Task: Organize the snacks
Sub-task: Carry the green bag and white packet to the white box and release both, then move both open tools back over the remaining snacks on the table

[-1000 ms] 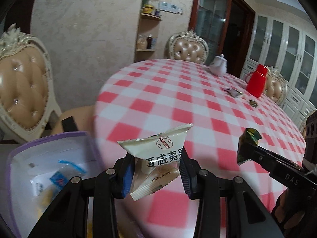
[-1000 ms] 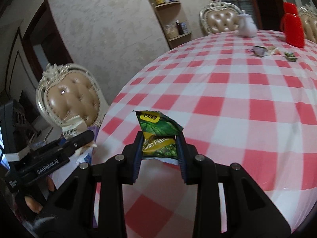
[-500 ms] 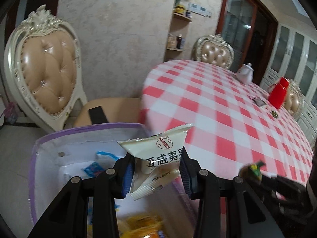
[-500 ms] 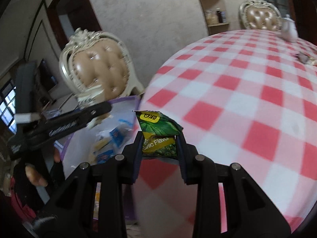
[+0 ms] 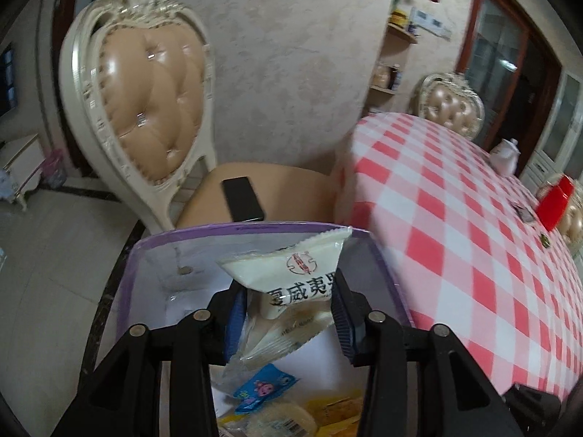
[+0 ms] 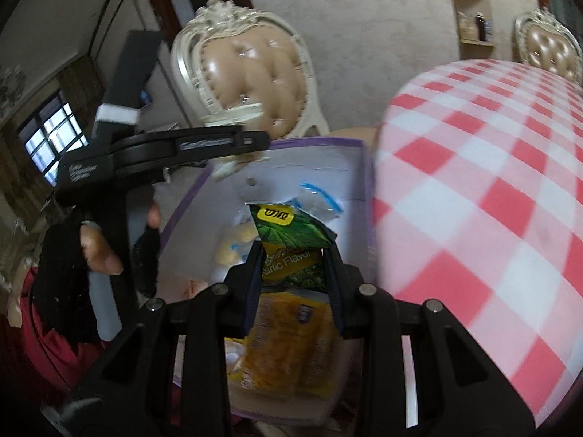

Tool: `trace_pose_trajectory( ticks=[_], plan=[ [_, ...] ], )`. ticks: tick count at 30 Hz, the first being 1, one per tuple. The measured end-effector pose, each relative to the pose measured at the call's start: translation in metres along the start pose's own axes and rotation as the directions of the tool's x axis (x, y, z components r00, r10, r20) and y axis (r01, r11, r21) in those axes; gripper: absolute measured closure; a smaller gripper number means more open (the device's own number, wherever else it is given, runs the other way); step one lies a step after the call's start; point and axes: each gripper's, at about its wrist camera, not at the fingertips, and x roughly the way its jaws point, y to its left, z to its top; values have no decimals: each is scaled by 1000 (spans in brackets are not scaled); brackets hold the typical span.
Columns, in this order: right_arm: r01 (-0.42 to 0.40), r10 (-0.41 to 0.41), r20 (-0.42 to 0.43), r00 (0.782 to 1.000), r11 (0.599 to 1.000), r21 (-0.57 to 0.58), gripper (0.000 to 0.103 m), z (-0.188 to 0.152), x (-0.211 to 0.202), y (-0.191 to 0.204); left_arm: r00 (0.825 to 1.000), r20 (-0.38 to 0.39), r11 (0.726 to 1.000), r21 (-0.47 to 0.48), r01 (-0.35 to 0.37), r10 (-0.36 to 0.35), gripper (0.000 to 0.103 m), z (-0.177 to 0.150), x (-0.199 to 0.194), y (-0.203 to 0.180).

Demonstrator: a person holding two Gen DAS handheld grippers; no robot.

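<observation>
Two snacks hang over my purple-rimmed box (image 5: 153, 251): my left gripper (image 5: 288, 313), jaws just easing wider, has the white packet (image 5: 291, 276) between them; my right gripper (image 6: 293, 267) clamps the green packet (image 6: 291, 233).

Both grippers are being shown as matte black plastic frames, each arm studded with round silver screws. The left gripper (image 5: 288, 309) is being lined with ribbed blue pads (image 5: 344, 322), the right gripper (image 6: 293, 273) likewise. White lettering and a white band are being carried on the left tool's body. A black fingerless glove (image 6: 63, 273) and a red sleeve (image 6: 40, 331) are being worn.
</observation>
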Motion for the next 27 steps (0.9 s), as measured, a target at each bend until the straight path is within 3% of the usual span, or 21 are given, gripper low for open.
trace_pose_trajectory(
  ticks=[1,4,8,11,15,18,21,24,27],
  plan=[
    [-11,11,8,1000,1000,-15,64,1,3,5,1000,2,1000,-12,-16,16,45,0,0,1],
    [-16,17,26,1000,1000,-23,38,2,3,9,999,29,999,-29,-30,31,29,0,-6,2],
    [15,-15,72,997,1000,-3,37,6,-16,-8,995,84,999,4,-45,45,23,-3,-12,-18],
    [51,-58,116,992,997,61,37,7,-41,-42,998,65,999,45,24,-27,22,-6,-8,-50],
    [176,-197,149,969,973,146,34,1,-88,-104,989,-9,982,119,148,-148,21,-4,4,-118],
    [280,-316,141,938,933,226,31,-9,-121,-154,963,-120,951,168,260,-242,20,-2,21,-191],
    [353,-407,124,905,881,316,31,-17,-154,-203,903,-237,888,213,408,-358,20,-4,41,-273],
    [448,-530,90,843,785,427,30,-31,-190,-263,874,-296,839,282,465,-385,20,-2,73,-362],
    [478,-598,81,798,708,520,30,-45,-222,-311,840,-321,816,253,521,-437,20,8,101,-423]
  ],
)
